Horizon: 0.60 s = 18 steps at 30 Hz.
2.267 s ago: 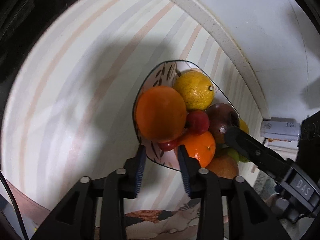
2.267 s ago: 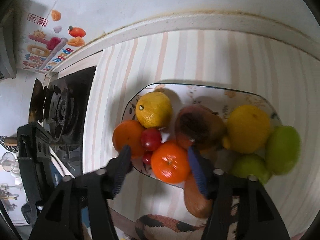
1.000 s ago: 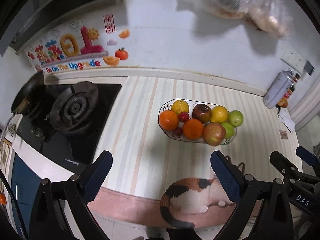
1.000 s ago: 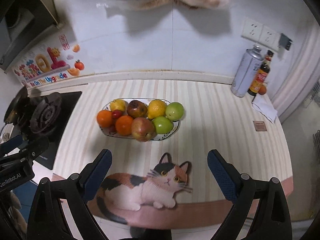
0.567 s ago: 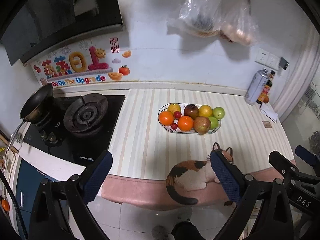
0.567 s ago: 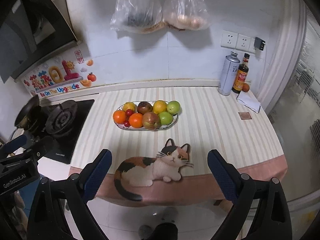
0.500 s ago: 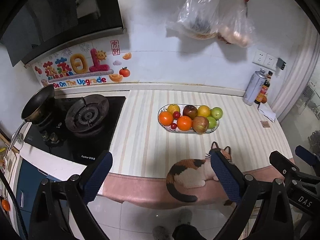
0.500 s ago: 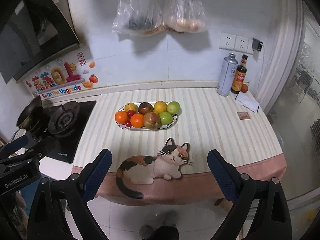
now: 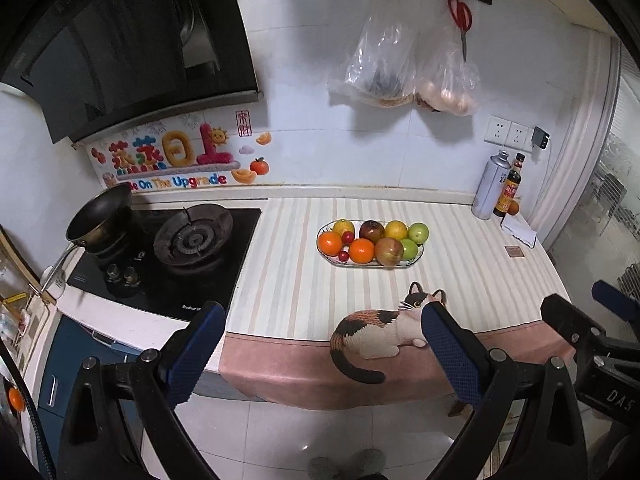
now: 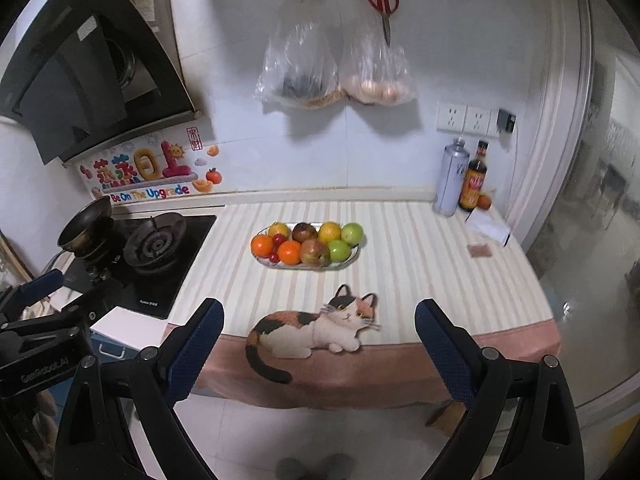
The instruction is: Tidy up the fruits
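Note:
An oval plate (image 9: pixel 370 265) (image 10: pixel 308 266) stands on the striped counter, filled with oranges (image 9: pixel 330 243), lemons, apples (image 9: pixel 388 251), green apples (image 10: pixel 352 233) and small red fruits. My left gripper (image 9: pixel 322 344) is wide open and empty, held well back from the counter over the floor. My right gripper (image 10: pixel 318 340) is also wide open and empty, equally far back. Each gripper shows at the edge of the other's view.
A gas stove (image 9: pixel 188 236) with a pan (image 9: pixel 98 214) is left of the plate. A spray can (image 10: pixel 451 188), a sauce bottle (image 10: pixel 474 186) and a cloth stand at the back right. A cat-print mat edge (image 10: pixel 312 330) hangs over the counter front. Bags hang on the wall.
Both grippers have opened wide and pulled far back and up from the plate, from right over the fruit to a position off the counter's front.

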Each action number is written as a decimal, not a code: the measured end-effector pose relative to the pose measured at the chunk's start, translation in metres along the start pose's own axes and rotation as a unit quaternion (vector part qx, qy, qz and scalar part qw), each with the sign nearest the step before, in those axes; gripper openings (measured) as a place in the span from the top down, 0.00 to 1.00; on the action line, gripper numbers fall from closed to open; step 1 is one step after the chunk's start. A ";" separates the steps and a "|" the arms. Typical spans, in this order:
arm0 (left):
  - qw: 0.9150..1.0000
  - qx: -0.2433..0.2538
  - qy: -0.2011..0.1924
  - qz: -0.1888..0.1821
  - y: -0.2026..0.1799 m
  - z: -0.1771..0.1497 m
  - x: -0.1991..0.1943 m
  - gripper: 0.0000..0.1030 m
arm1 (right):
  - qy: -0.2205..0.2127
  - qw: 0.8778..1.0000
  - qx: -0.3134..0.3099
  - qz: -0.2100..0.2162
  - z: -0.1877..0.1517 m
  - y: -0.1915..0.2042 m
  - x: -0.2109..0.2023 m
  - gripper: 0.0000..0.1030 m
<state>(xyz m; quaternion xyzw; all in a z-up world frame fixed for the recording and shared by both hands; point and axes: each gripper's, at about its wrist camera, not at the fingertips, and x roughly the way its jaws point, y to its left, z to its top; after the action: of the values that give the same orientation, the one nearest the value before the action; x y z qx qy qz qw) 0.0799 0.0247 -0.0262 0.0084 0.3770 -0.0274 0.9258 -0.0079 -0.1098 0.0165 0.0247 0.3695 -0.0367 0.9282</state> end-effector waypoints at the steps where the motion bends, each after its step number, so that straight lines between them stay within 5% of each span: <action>1: 1.000 0.000 -0.002 0.001 -0.001 -0.001 -0.004 0.02 | -0.001 1.000 0.000 0.003 0.000 0.000 -0.003 0.04; 18: 1.000 -0.014 0.001 0.006 -0.003 0.000 -0.001 0.02 | 0.019 1.000 0.003 0.021 0.011 -0.003 0.018 0.04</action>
<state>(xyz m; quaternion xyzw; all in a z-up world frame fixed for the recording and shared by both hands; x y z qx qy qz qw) 0.0795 0.0217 -0.0254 -0.0025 0.3784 -0.0167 0.9255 0.0125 -0.1144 0.0123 0.0359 0.3864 -0.0173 0.9215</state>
